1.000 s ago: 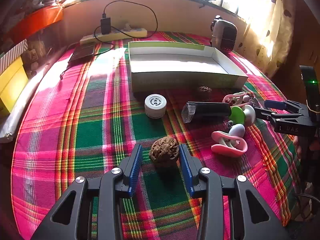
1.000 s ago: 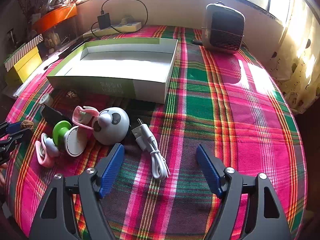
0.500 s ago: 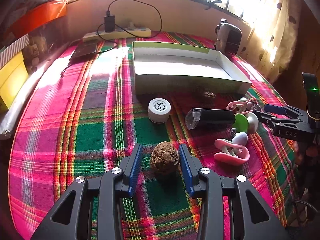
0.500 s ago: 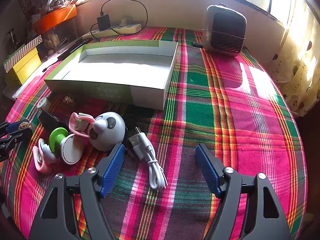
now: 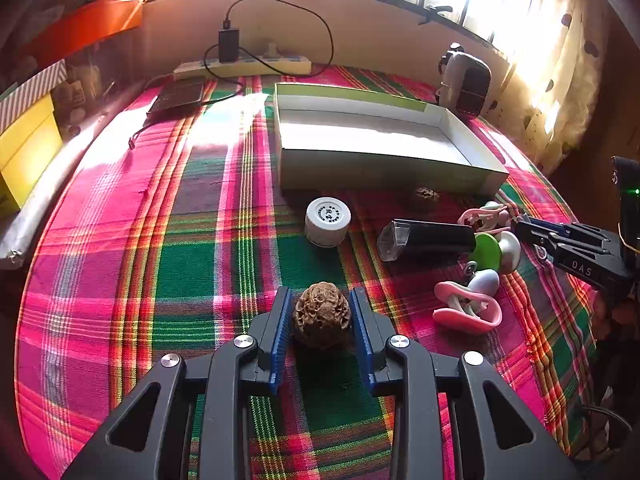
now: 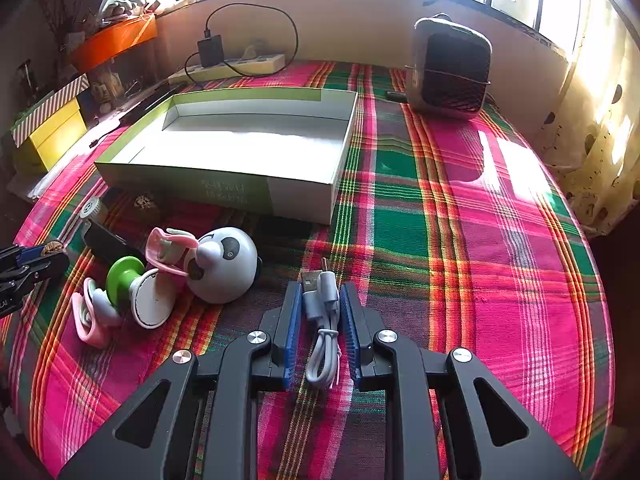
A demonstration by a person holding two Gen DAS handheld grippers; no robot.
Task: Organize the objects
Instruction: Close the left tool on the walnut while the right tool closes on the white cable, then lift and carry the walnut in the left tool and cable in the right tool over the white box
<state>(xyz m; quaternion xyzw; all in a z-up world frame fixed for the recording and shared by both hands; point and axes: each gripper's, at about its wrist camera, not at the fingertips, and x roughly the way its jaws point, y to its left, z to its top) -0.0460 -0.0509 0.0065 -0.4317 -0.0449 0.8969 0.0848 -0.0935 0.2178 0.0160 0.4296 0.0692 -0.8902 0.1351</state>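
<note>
At the bottom centre of the left wrist view, the left gripper (image 5: 322,320) is clamped on a wrinkled brown walnut (image 5: 322,315), its blue pads pressed to both sides of the shell just above the plaid-covered surface (image 5: 120,280). At the bottom centre of the right wrist view, the right gripper (image 6: 320,316) is closed around a coiled white USB cable (image 6: 322,320), whose plugs poke out past the fingertips. An open, shallow white-and-green box (image 6: 224,190) sits in the upper middle of both views. In front of it, toward the left of the right wrist view, a cluster of items lies close together: a panda-faced toy (image 6: 224,266), a green-and-white knob (image 6: 132,286), pink clips (image 6: 90,322), a black tube (image 5: 428,238), a white round cap (image 5: 328,220) and a second walnut (image 5: 425,194) near the box wall. A small heater (image 6: 452,68) stands at upper right, a power strip (image 6: 228,68) by the window wall.
</note>
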